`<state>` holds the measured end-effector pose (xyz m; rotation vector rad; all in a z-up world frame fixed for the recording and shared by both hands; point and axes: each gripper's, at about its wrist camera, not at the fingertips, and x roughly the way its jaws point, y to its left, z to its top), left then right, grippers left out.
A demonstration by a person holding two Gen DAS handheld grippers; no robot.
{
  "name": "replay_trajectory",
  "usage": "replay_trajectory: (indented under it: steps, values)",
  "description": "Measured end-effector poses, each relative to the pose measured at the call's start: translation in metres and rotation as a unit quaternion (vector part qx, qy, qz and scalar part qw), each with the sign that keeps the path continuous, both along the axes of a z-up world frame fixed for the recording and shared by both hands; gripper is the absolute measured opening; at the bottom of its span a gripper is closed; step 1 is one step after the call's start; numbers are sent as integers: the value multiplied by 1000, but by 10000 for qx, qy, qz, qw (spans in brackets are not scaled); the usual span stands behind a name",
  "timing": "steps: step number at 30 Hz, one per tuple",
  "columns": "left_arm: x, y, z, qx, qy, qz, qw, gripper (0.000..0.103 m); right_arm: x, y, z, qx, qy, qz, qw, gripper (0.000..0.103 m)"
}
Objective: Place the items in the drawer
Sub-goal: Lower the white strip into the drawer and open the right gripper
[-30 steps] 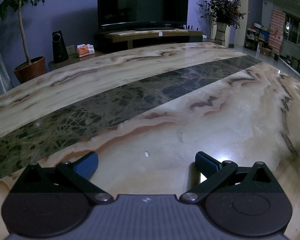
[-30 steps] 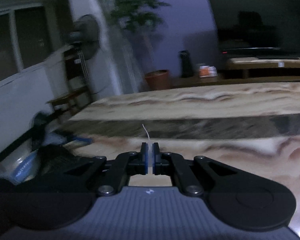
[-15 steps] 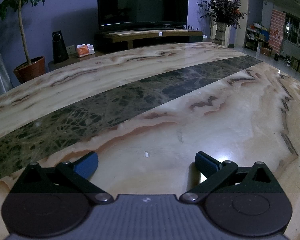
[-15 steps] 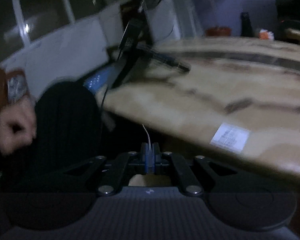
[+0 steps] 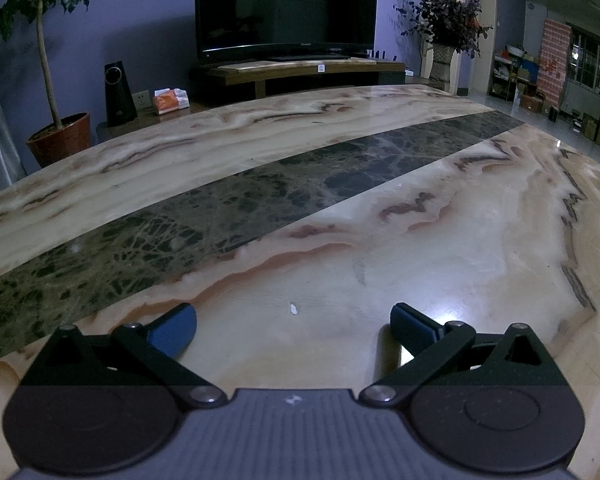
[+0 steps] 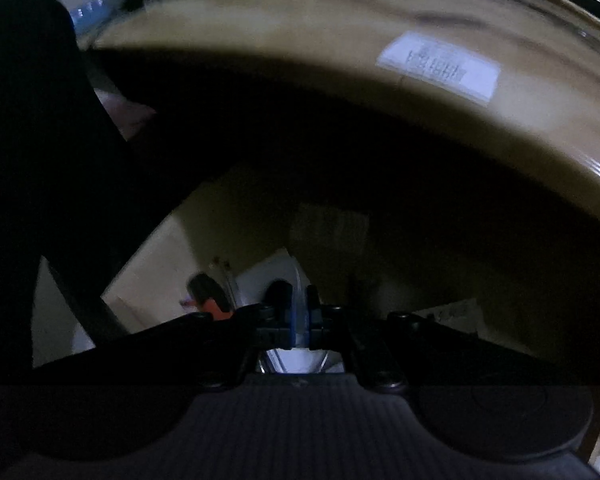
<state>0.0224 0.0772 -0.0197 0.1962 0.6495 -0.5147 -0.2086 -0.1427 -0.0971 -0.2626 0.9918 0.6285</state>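
the left hand-held gripper (image 5: 292, 326) hovers low over the marble tabletop (image 5: 440, 248), its blue pads (image 5: 174, 330) spread wide with nothing between them. a tiny white fleck (image 5: 294, 309) lies on the stone in the gap. the tabletop is cream with reddish veins, crossed by a dark green band (image 5: 260, 196). beyond its far edge stand a dark television (image 5: 286, 4), a black speaker (image 5: 118, 94), an orange tissue pack (image 5: 171, 101), a potted tree (image 5: 58, 136) and a vase of dark flowers (image 5: 442, 40).

the right hand-held gripper (image 6: 299, 312) points steeply down past the tabletop's edge, into a dim wooden space below that looks like the open drawer (image 6: 152, 276); the view is dark and blurred. its pads are clenched on a thin, pale, whitish-translucent item (image 6: 298, 280), which sticks out from between them as a narrow curved sliver; what it is cannot be told. it is held in the air over the drawer's contents. in the drawer a white sheet-like thing (image 6: 260, 276) lies just behind the fingers, and a dark object with an orange part (image 6: 210, 298) lies to the left of them. above, the tabletop's rounded edge carries a white label (image 6: 440, 66). a dark-clothed part of the person (image 6: 36, 128) fills the left side.
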Motion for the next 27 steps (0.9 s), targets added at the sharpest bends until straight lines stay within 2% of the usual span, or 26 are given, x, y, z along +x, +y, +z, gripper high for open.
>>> replay_trajectory:
  steps: [7, 12, 17, 20, 25, 27]
  values:
    - [0, 0, 0, 0, 0, 0, 10000, 103, 12, 8, -29, -193, 169, -5, 9997, 5]
    - [0, 0, 0, 0, 0, 0, 10000, 103, 19, 11, -36, -273, 311, 19, 9991, 5]
    - [0, 0, 0, 0, 0, 0, 10000, 103, 19, 10, -37, -382, 239, -10, 9990, 5]
    - [0, 0, 0, 0, 0, 0, 10000, 103, 20, 12, -41, -419, 258, -20, 9988, 12]
    - [0, 0, 0, 0, 0, 0, 10000, 103, 21, 11, -42, -425, 223, -77, 9988, 13]
    - [0, 0, 0, 0, 0, 0, 10000, 103, 22, 11, -41, -387, 242, -123, 9989, 19]
